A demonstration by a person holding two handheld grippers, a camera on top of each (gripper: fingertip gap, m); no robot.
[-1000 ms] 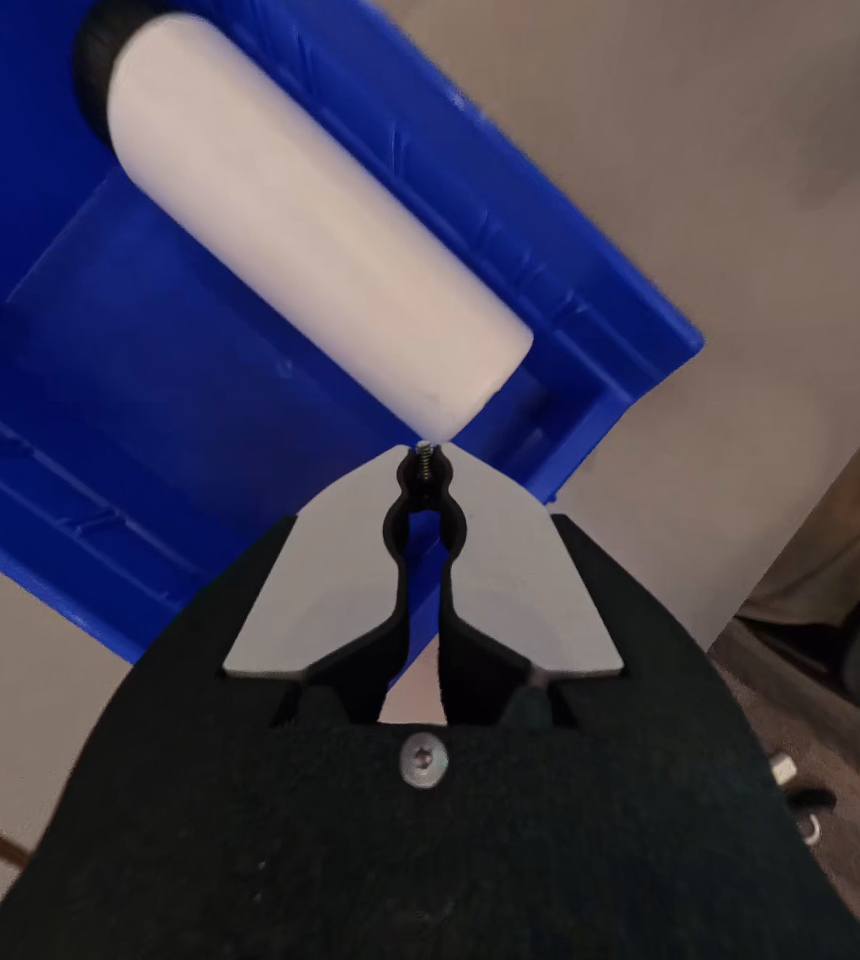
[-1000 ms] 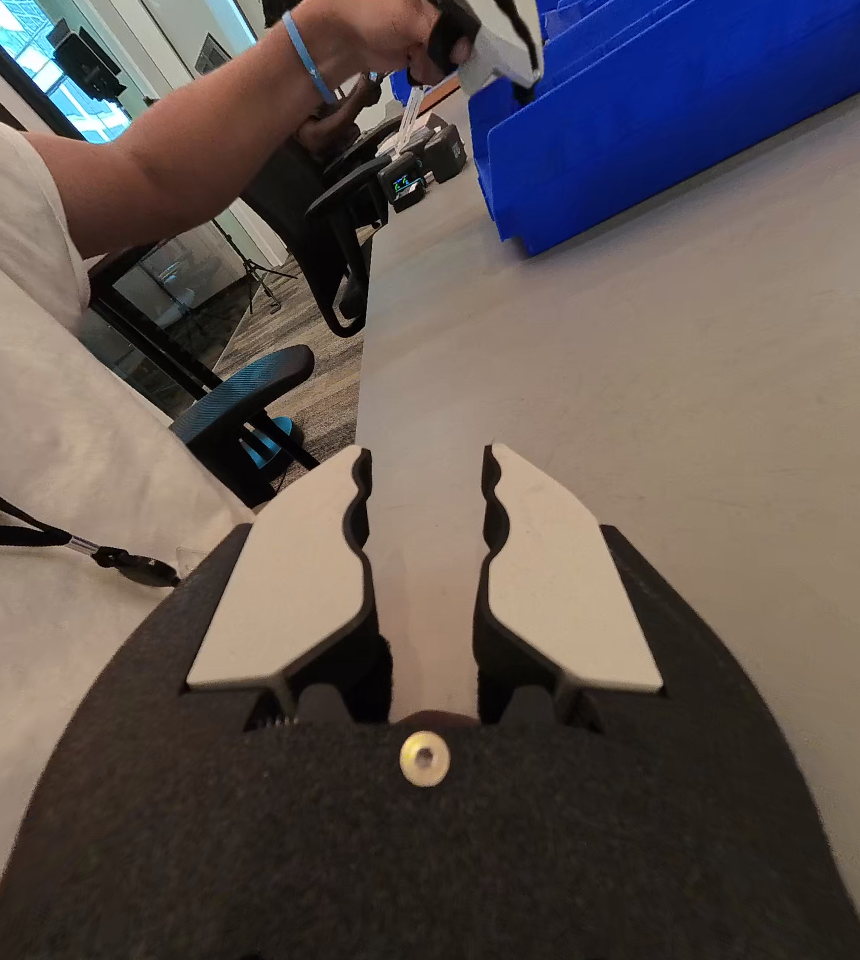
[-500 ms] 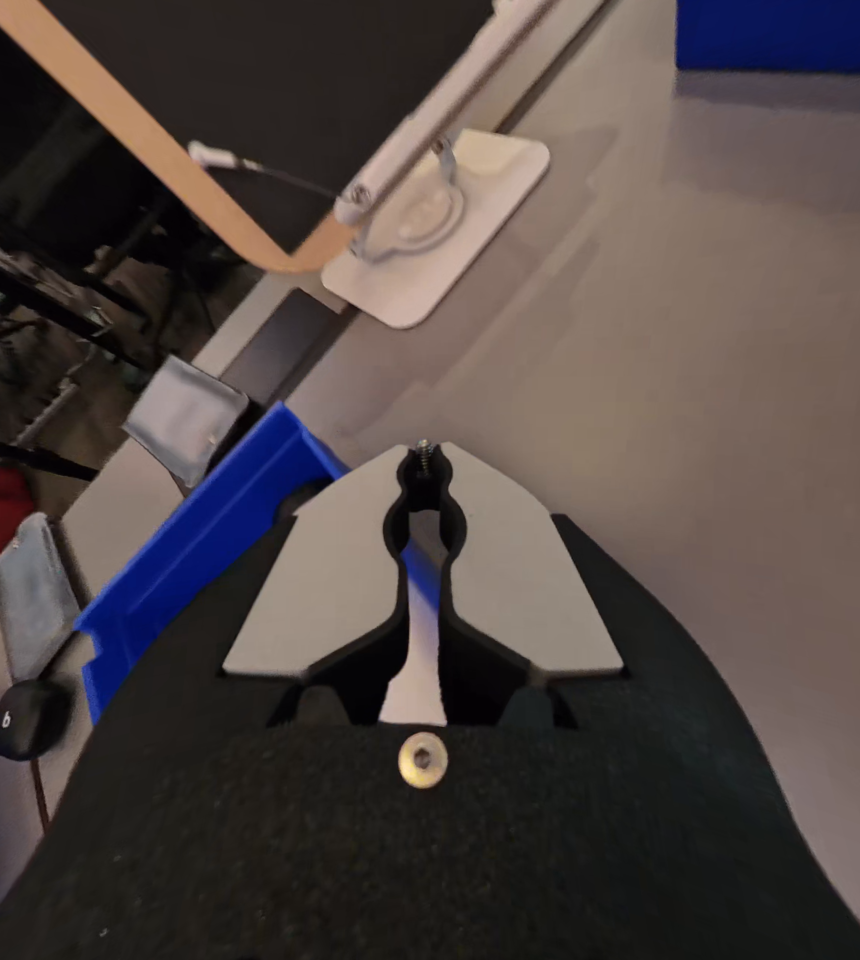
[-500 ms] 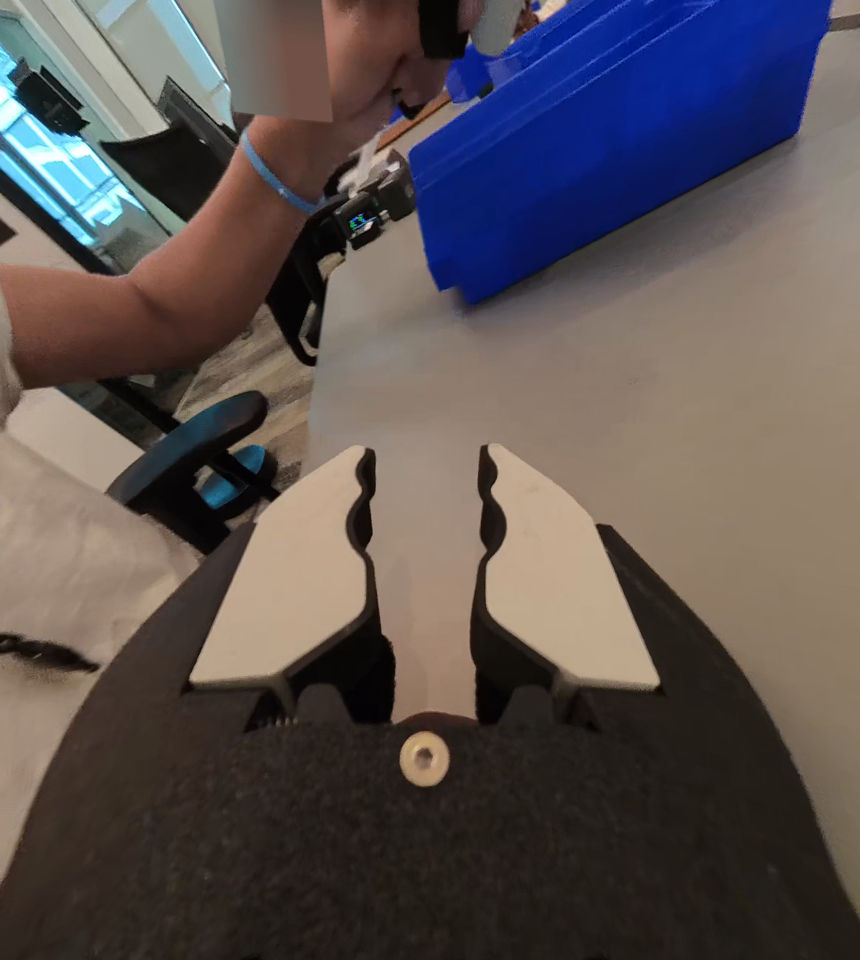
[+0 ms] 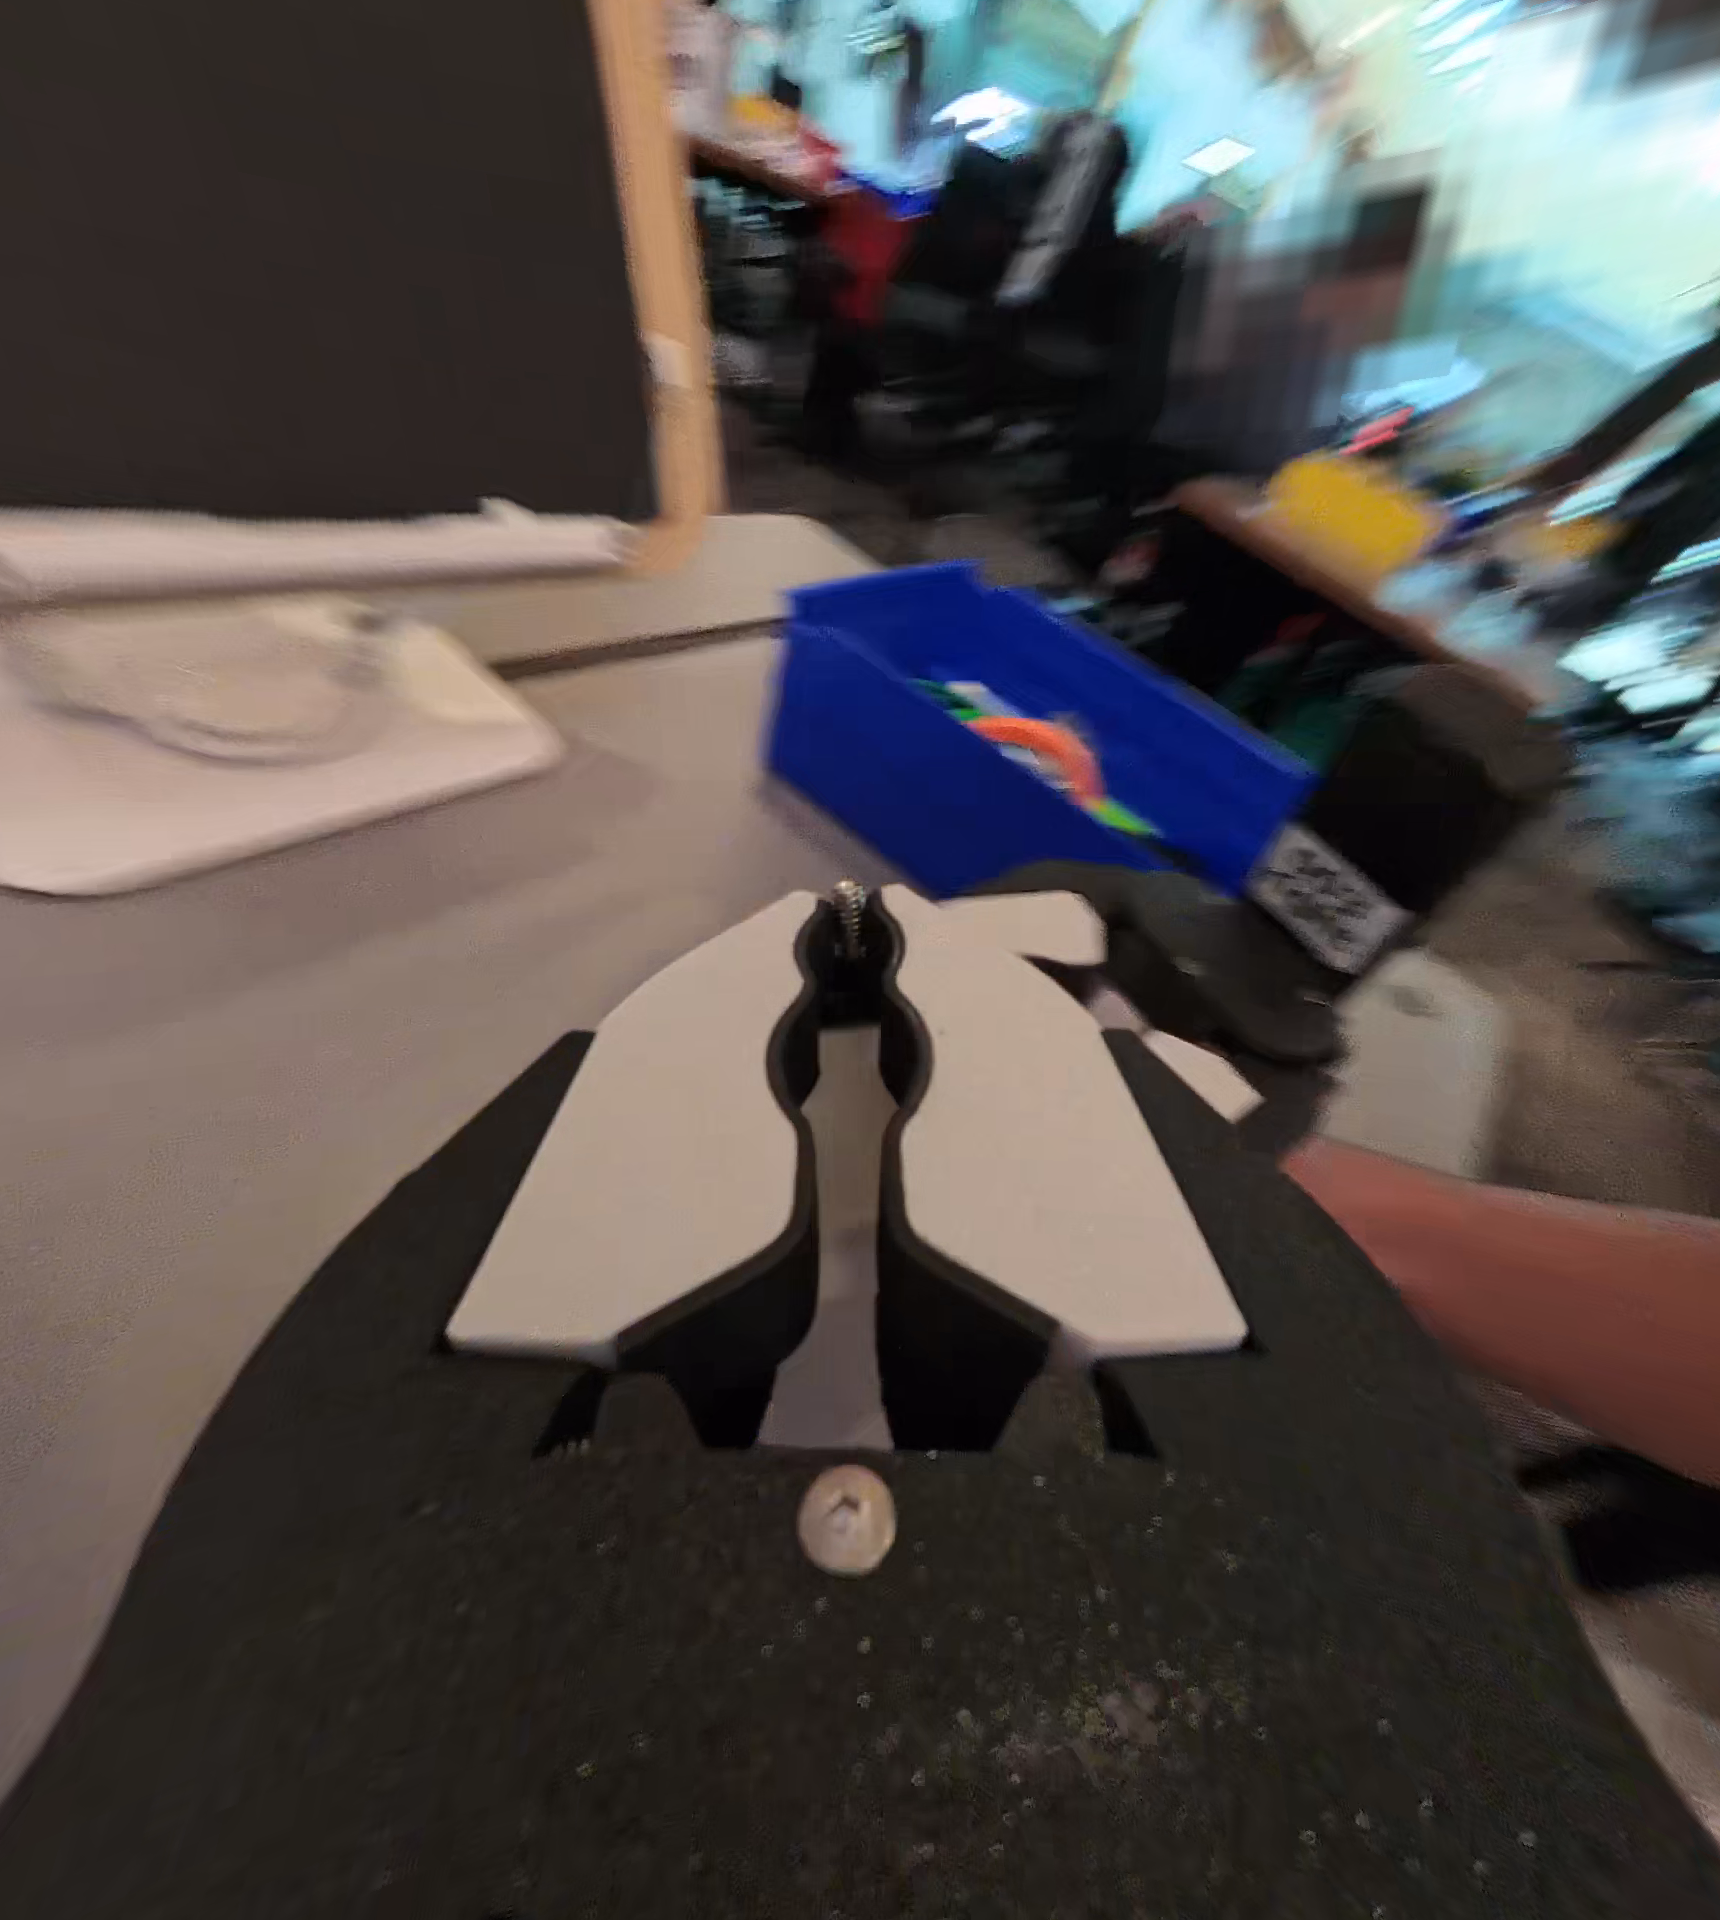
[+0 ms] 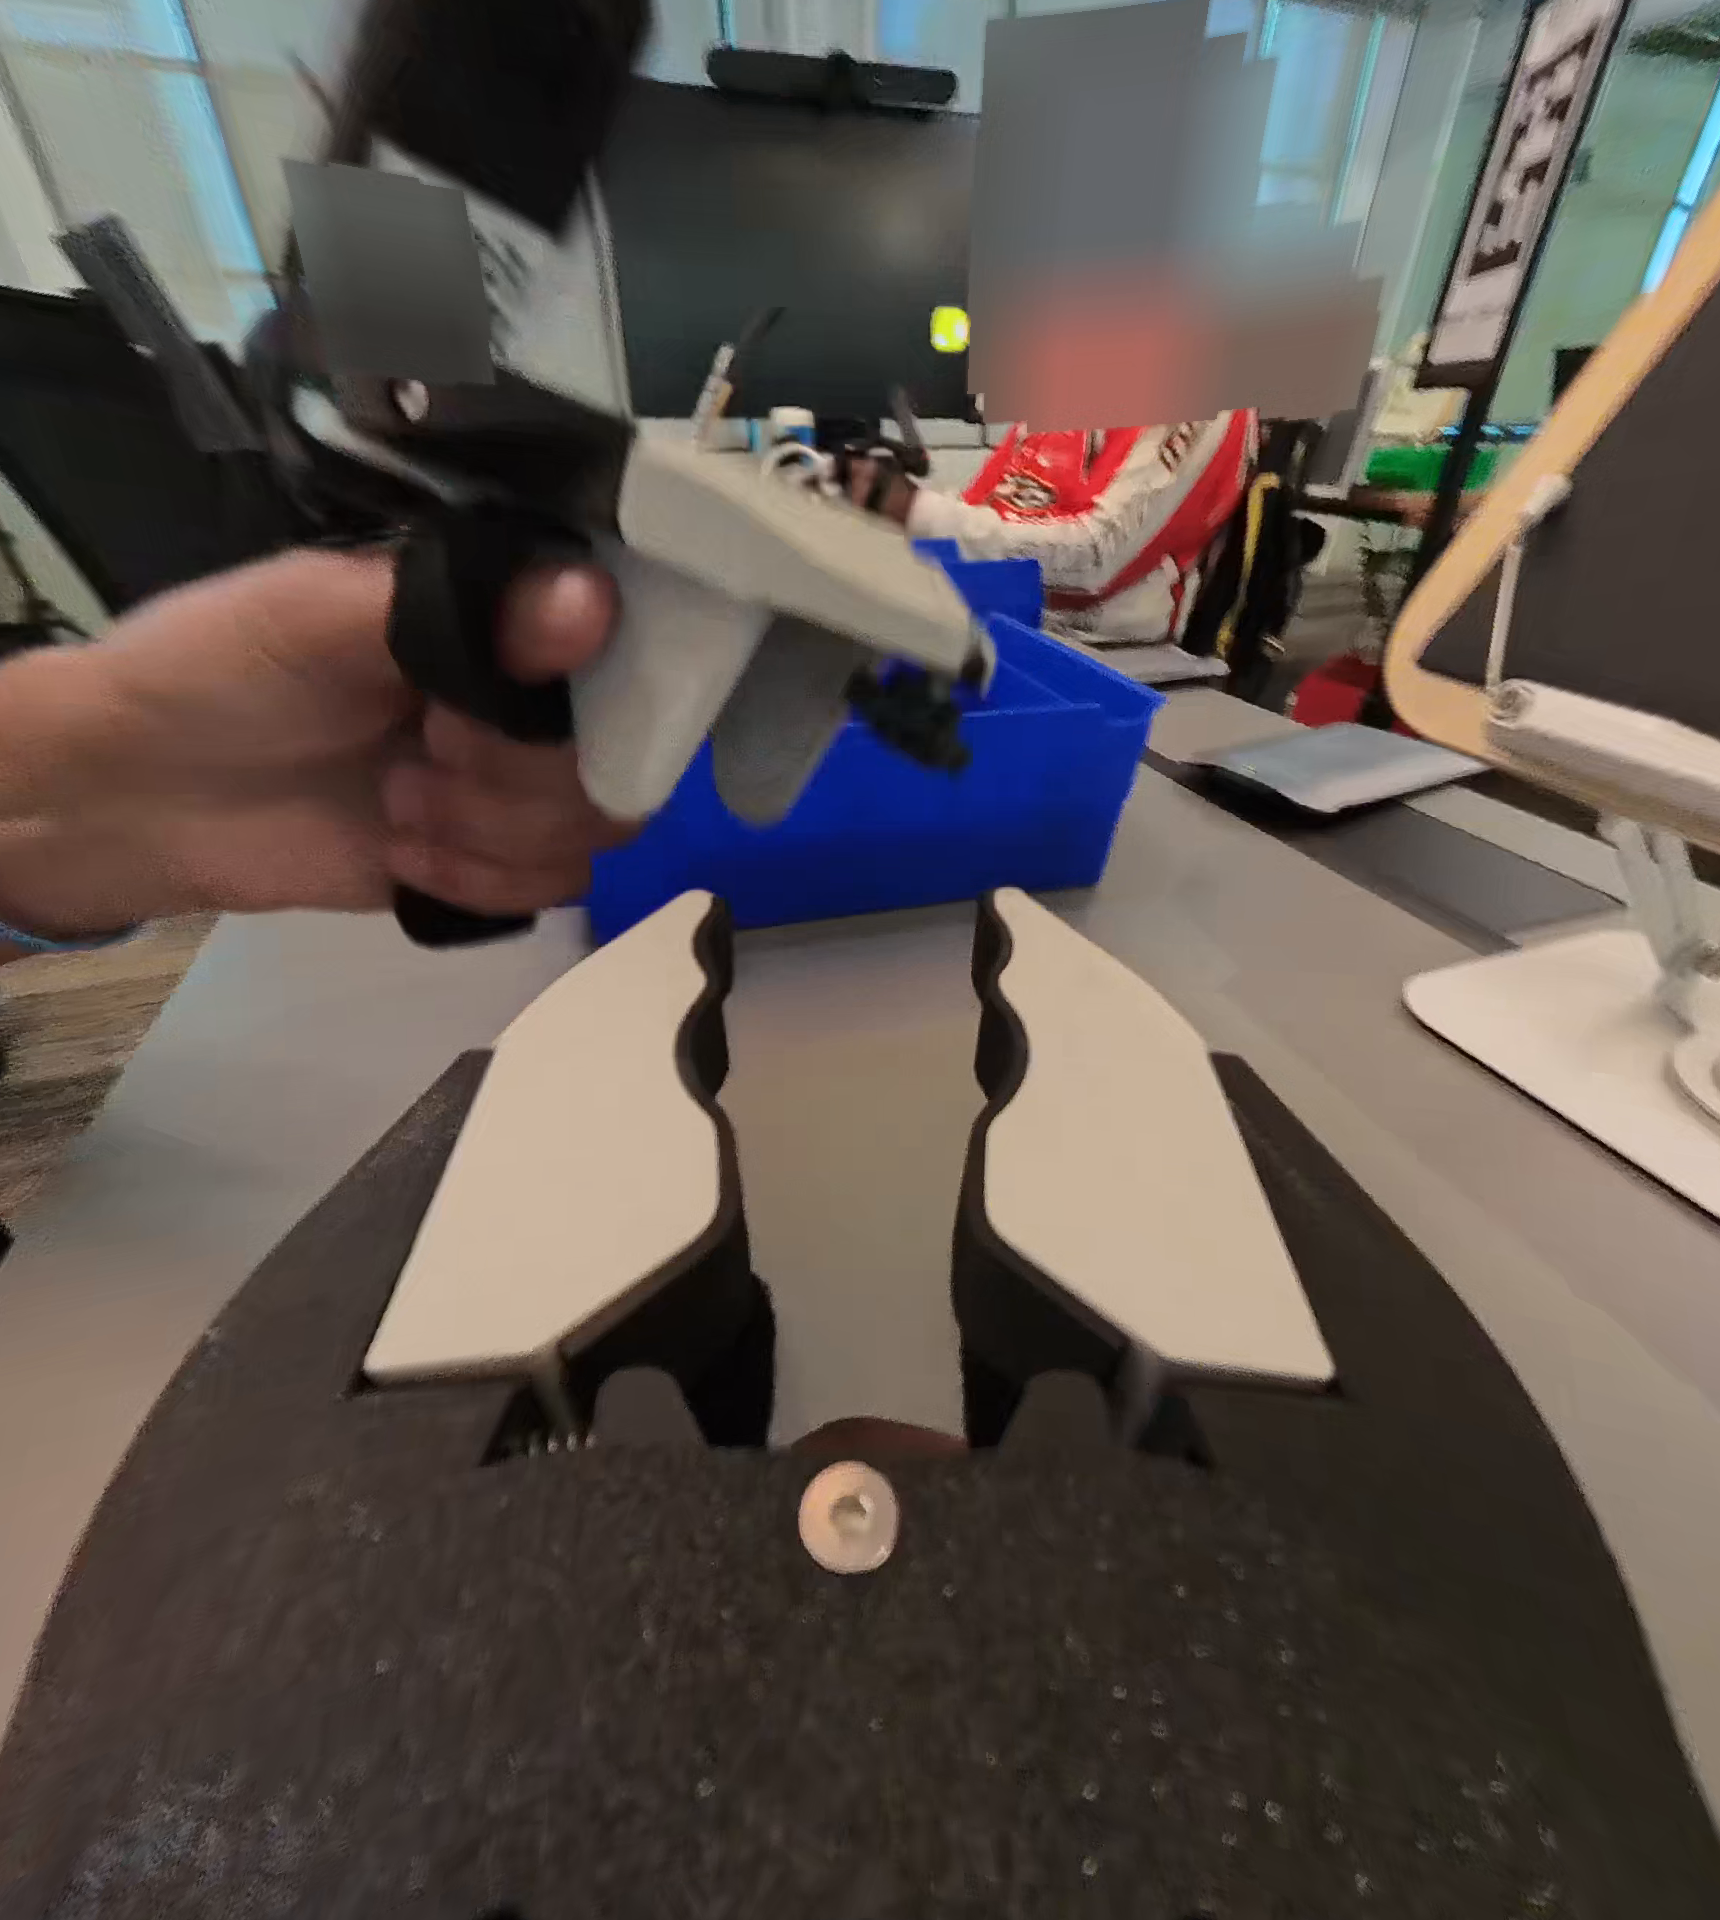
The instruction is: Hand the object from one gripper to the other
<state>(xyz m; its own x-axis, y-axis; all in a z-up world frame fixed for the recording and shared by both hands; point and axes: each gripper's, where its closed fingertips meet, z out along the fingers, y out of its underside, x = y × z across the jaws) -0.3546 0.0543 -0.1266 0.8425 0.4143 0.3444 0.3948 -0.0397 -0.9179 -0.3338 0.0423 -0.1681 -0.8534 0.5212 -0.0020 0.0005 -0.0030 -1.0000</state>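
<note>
My left gripper point(image 5: 848, 940) is shut on a small metal screw point(image 5: 848, 920) that pokes out between its fingertips. In the right wrist view a hand holds the left gripper point(image 6: 955, 681) in the air above the table, tips pointing right; the screw is too small and blurred to make out there. My right gripper point(image 6: 851, 935) is open and empty, low over the grey table point(image 6: 835, 1143), below and in front of the left one. One of its white fingers point(image 5: 1032, 927) shows just behind the left gripper's tips, slightly to the right.
A blue bin point(image 6: 887, 831) stands on the table behind both grippers; it holds colourful items in the left wrist view point(image 5: 897, 769). A monitor on a white stand point(image 6: 1562, 1039) is at the right. People and chairs are beyond the table. About 5 cm separates my left fingertips from my right.
The left gripper has swung away from a blue bin holding a white cylinder and come down in front of the right gripper, still shut on the screw. The right gripper has tilted up level.
</note>
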